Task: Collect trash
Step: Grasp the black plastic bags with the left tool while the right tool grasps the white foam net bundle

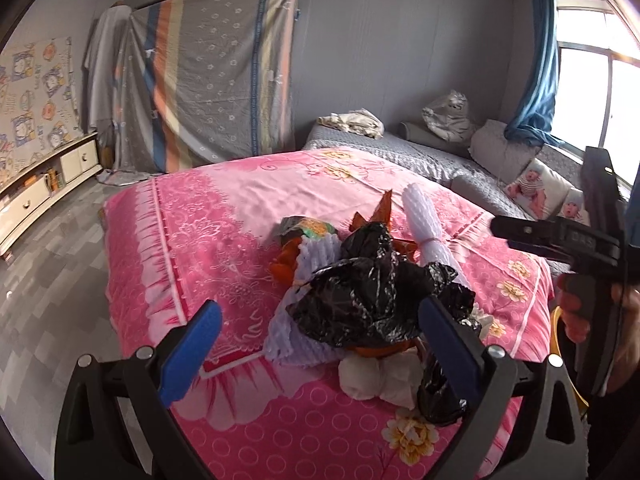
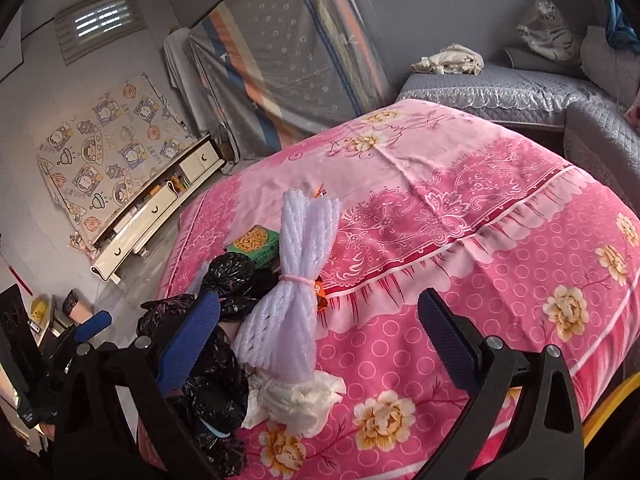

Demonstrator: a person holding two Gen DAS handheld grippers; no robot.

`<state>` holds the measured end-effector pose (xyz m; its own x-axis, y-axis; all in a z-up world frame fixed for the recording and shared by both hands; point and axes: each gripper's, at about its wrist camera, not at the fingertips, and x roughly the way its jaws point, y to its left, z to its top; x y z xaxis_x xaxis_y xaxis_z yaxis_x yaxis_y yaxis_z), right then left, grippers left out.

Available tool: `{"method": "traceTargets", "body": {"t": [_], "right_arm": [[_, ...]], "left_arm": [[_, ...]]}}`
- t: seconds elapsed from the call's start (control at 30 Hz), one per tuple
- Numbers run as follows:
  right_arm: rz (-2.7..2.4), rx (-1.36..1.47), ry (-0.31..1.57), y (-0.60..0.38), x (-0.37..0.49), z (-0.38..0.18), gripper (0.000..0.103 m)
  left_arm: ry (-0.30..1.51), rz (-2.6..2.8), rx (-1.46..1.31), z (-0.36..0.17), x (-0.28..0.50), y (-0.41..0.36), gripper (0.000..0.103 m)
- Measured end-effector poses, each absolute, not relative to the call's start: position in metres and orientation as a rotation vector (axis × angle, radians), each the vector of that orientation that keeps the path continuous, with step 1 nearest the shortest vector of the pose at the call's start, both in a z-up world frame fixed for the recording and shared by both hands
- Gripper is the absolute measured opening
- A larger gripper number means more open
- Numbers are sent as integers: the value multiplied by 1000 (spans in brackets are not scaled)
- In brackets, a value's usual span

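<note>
A pile of trash lies on the pink flowered bedspread: a crumpled black plastic bag, white foam netting, crumpled white tissue, orange wrappers and a green snack box. My left gripper is open, its jaws astride the near side of the black bag, empty. In the right wrist view the tied foam netting bundle, black bag, tissue and green box lie at lower left. My right gripper is open and empty, just above the netting and tissue.
A grey quilted sofa with cushions and a plush tiger stands behind the bed. A low white TV cabinet lines the left wall. A striped sheet hangs at the back. The right gripper's body shows at the right edge.
</note>
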<state>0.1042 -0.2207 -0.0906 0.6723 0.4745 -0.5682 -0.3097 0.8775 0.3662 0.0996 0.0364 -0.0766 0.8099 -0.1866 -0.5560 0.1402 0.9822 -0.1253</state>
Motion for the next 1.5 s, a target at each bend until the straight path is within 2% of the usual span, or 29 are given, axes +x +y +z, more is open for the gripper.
{"method": "traceTargets", "body": {"t": [0.47, 0.6, 0.67, 0.9, 1.0, 1.13, 1.23, 1.3, 1.5], "right_arm": [[469, 259, 821, -196, 159, -107, 95], [457, 241, 829, -191, 167, -111, 93], [452, 234, 836, -188, 171, -114, 82], [462, 231, 886, -184, 181, -129, 63], [472, 221, 898, -181, 182, -132, 55], [468, 225, 898, -181, 182, -133, 34], [479, 226, 896, -182, 180, -131, 30], [468, 228, 887, -184, 177, -129, 28], [451, 253, 849, -198, 167, -116, 27]], "left_arm": [[608, -279, -24, -80, 133, 30, 95], [605, -315, -21, -84, 137, 27, 86], [613, -324, -16, -87, 139, 24, 80], [632, -369, -11, -95, 141, 16, 62], [643, -374, -12, -98, 142, 13, 50], [643, -370, 22, -101, 138, 6, 30], [642, -367, 24, -102, 135, 4, 19], [638, -364, 22, -101, 134, 4, 17], [602, -361, -25, -89, 122, 14, 16]]}}
